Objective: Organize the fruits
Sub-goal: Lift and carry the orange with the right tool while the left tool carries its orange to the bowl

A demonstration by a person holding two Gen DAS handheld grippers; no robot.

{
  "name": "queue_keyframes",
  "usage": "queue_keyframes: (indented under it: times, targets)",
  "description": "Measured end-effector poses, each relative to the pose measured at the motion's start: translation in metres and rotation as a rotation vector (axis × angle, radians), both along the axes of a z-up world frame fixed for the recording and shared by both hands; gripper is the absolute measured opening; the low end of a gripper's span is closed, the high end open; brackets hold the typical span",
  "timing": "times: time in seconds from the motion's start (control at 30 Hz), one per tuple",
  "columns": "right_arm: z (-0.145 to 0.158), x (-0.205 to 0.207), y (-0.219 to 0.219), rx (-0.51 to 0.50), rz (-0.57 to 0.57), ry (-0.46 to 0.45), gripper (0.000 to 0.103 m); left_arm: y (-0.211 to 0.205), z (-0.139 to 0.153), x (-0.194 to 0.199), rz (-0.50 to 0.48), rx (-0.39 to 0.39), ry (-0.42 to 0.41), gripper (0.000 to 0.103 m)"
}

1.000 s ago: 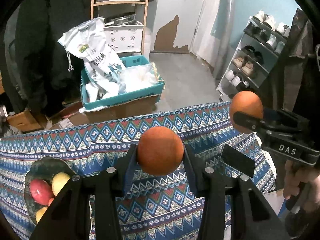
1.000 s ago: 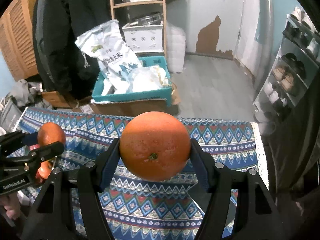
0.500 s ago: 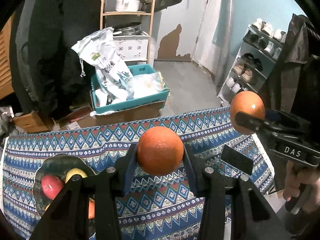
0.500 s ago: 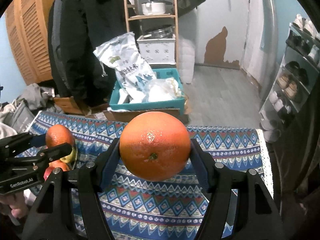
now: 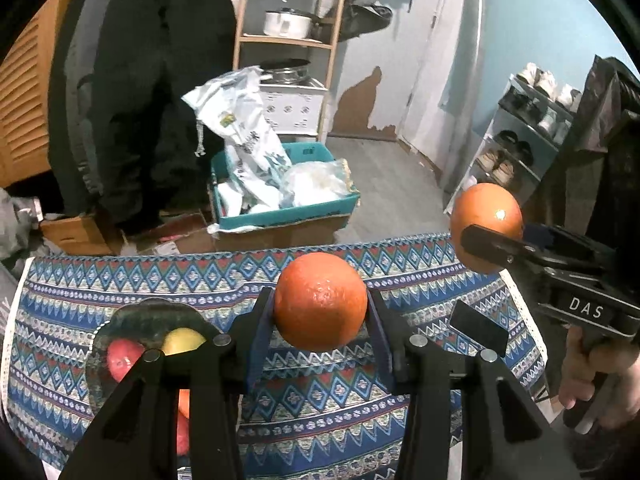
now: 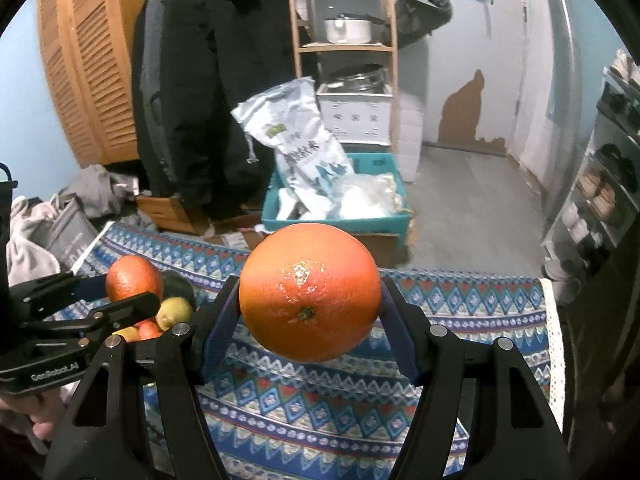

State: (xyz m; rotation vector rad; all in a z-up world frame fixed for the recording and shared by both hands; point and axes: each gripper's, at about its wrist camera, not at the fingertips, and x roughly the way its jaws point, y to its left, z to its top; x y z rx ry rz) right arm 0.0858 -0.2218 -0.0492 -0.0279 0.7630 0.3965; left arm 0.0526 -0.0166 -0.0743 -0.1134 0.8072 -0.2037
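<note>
My left gripper (image 5: 320,308) is shut on a small orange (image 5: 320,300), held in the air above the blue patterned tablecloth (image 5: 400,400). Below it to the left sits a dark plate (image 5: 140,312) holding a red apple (image 5: 122,356), a yellow fruit (image 5: 182,340) and other fruit partly hidden by my fingers. My right gripper (image 6: 310,304) is shut on a larger orange (image 6: 310,296), also in the air over the cloth. In the right wrist view the left gripper (image 6: 132,292) with its small orange (image 6: 134,278) hangs over the plate (image 6: 180,286).
Beyond the table's far edge stands a teal box (image 5: 288,212) with white bags on cardboard. Behind it are a wooden shelf (image 5: 288,40) with a pot and a hanging dark coat (image 5: 140,80). A shoe rack (image 5: 520,148) lines the right wall. A hand (image 5: 592,376) grips the right tool.
Both grippers have risen and drawn back with their oranges still gripped. The table sits lower in both views, and the fruit plate has come further into the left wrist view.
</note>
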Motion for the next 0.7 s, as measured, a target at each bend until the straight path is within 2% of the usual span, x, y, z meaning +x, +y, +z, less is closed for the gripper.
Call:
queue_keyframes:
  times: [0.43,0.7]
  targets:
    - [0.007,0.002,0.062,0.007,0.109,0.0,0.068,0.054,0.0,-0.01,0.091,-0.026,0.003,0.045]
    - [0.003,0.01,0.104,0.017,0.172,0.032,0.068,0.092,-0.012,-0.017,0.15,-0.033,0.03,0.046]
